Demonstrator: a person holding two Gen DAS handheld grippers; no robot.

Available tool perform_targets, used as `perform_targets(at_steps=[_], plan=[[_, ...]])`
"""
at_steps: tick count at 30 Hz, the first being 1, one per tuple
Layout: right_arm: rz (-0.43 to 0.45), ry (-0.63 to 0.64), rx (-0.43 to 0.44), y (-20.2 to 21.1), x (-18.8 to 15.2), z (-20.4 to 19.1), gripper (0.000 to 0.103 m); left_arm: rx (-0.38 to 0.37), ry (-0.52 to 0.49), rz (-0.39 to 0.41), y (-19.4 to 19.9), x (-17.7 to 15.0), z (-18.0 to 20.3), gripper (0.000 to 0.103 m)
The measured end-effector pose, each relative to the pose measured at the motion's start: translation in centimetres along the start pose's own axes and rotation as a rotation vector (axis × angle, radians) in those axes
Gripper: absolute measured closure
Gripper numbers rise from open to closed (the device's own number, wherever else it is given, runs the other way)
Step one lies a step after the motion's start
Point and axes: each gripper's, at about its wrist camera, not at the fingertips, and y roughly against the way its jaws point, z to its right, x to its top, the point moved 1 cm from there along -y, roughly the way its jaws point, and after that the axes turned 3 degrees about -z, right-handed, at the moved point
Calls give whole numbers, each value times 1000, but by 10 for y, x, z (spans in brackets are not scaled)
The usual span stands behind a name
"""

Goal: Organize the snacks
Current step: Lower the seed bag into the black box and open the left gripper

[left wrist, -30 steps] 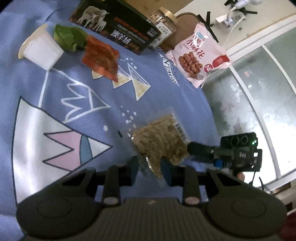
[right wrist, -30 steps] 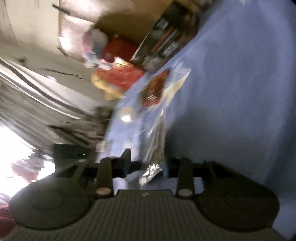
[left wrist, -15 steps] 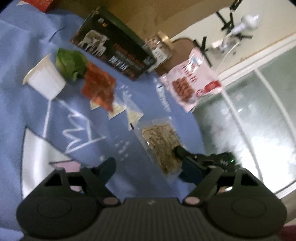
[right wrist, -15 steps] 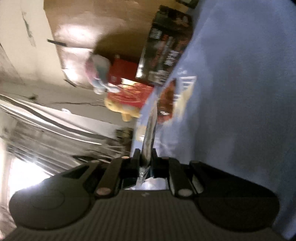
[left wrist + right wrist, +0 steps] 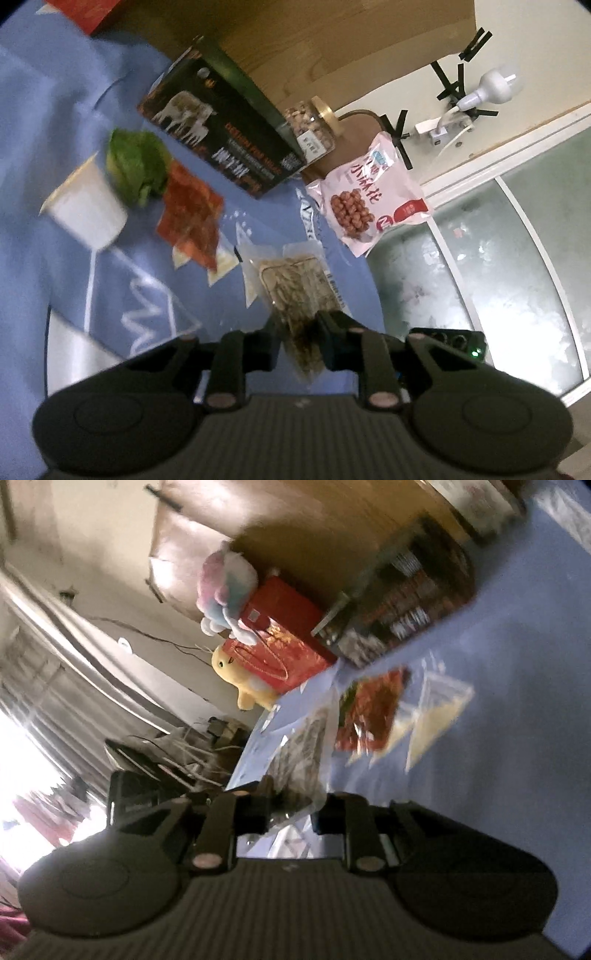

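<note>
A clear packet of pale seeds [image 5: 299, 291] lies on the blue patterned cloth [image 5: 55, 110] near its right edge. My left gripper [image 5: 295, 336] has its fingers on either side of the packet's near end, closed onto it. The same packet [image 5: 299, 760] stands between the fingers of my right gripper [image 5: 290, 812], whose jaws stand apart around its near end. A red snack packet [image 5: 190, 212] lies just beyond, also in the right wrist view [image 5: 373, 709]. A pink peanut bag [image 5: 369, 195] leans at the cloth's far right.
A white cup [image 5: 86, 210] and a green packet [image 5: 136, 166] lie at the left. A black box [image 5: 221, 147] and a nut jar [image 5: 314, 125] stand at the back. A red box [image 5: 284, 635] and plush toys [image 5: 225, 587] sit beyond. The cloth's edge drops off at the right.
My left gripper opened, moved over the seed packet, then closed on its near end. My right gripper, shut on the packet half a second ago, has opened its jaws.
</note>
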Motion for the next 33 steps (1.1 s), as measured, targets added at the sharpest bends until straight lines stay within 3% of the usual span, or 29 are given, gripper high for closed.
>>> perform_targets(at_steps=[4, 9, 13, 18, 19, 20, 22, 26, 28, 33], plan=[[26, 154, -77, -6, 24, -10, 80, 41, -73, 15, -4, 31, 15, 82], [86, 320, -196, -32, 70, -21, 80, 102, -144, 53, -22, 93, 30, 81], [124, 372, -260, -52, 116, -7, 79, 151, -184, 71, -49, 145, 34, 79], [91, 469, -402, -81, 149, 15, 76, 268, -192, 68, -93, 189, 23, 73], [81, 505, -451, -87, 152, 18, 73, 305, -192, 77, -100, 193, 21, 73], [88, 537, -499, -91, 153, 20, 58, 340, -195, 91, -105, 197, 17, 69], [119, 583, -613, -95, 155, 24, 50, 378, -198, 107, -112, 203, 12, 68], [171, 576, -621, -76, 160, 32, 50, 346, -198, 142, -100, 198, 13, 68], [189, 580, -630, -64, 157, 31, 50, 342, -217, 158, -88, 189, 19, 63], [133, 679, -704, -34, 151, 10, 50, 363, -269, 120, -57, 159, 34, 59]])
